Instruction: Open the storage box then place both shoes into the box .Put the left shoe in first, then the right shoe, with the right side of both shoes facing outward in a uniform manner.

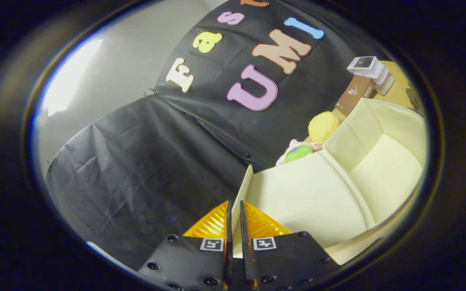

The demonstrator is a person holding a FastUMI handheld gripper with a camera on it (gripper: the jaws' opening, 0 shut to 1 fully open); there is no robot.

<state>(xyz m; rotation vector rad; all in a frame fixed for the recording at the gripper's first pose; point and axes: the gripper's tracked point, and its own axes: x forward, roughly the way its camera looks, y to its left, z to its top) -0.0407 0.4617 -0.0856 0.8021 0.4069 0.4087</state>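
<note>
Your gripper is nearly closed, pinching the thin lid flap of the cream storage box.

Just a gripper here: two flat plates with ribbed backing, nearly shut with a thin gap. Black mounts at 6 o'clock, dotted with round screws, plus a square black-and-white marker on each.

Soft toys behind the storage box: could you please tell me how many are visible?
2: a yellow toy behind the storage box wall, a green-and-pink toy beside it. Others may be hidden. The hand-held gripper pinches the lid at its edge.
</note>
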